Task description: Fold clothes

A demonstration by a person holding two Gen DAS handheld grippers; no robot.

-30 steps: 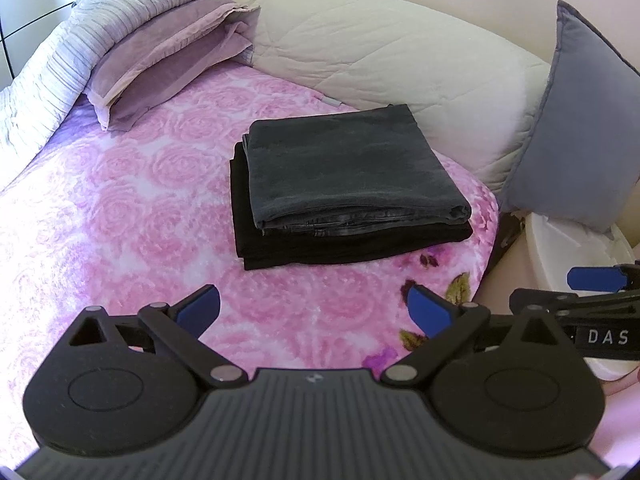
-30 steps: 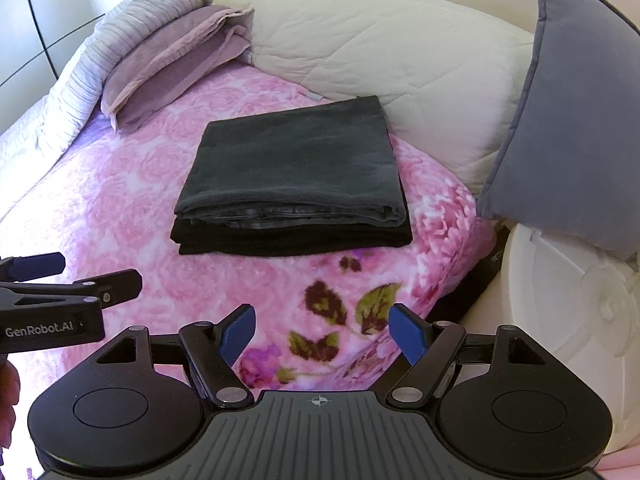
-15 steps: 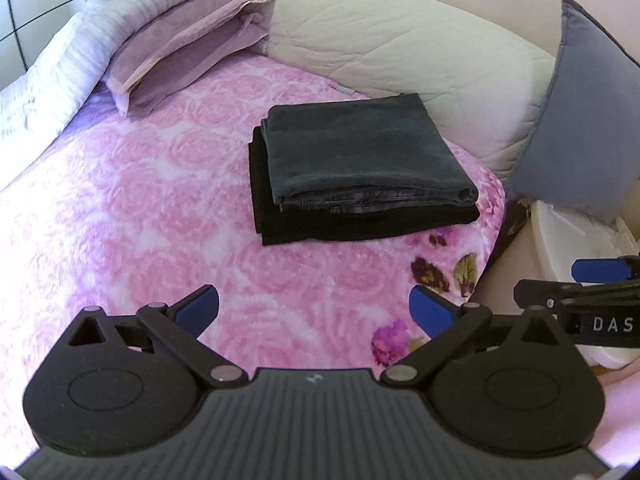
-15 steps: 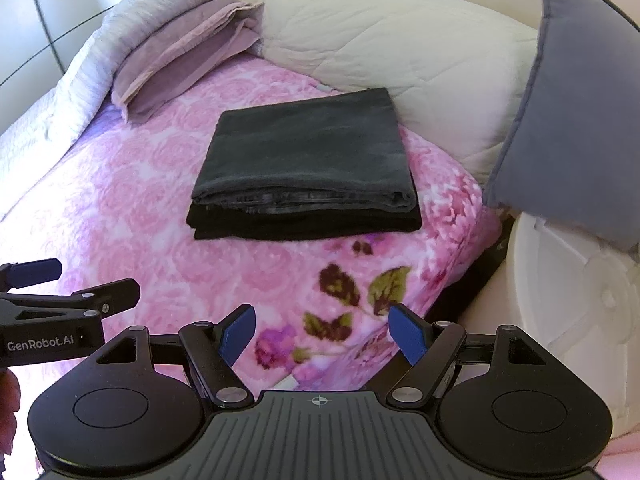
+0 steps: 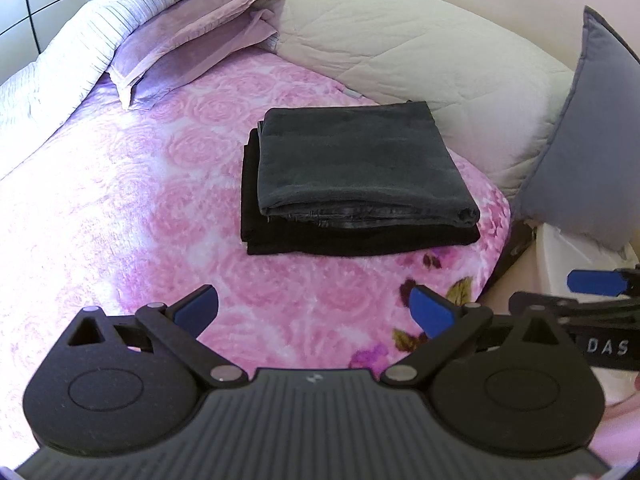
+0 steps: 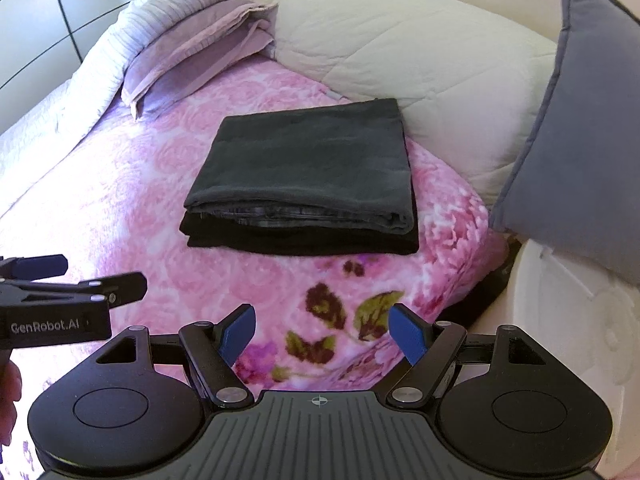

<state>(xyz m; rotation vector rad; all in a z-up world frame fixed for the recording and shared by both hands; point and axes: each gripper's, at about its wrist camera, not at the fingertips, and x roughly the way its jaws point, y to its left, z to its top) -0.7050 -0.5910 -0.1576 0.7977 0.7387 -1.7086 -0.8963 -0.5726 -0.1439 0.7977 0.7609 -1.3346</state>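
Two folded garments sit stacked on the bed [image 5: 120, 208], whose pink rose blanket fills most of both views. Behind the stack lies a cream quilted duvet [image 6: 400, 52]; to its right a grey cushion [image 6: 592, 152] stands propped, and far to its left lilac pillows [image 5: 188, 40]. The dark grey garment [image 5: 356, 164] rests squarely on the black garment [image 5: 360, 240], probably trousers, though the fabric is hard to read. Nearer than the stack, the left claw [image 5: 314, 312] and right claw [image 6: 322, 332] hover spread wide, holding nothing.
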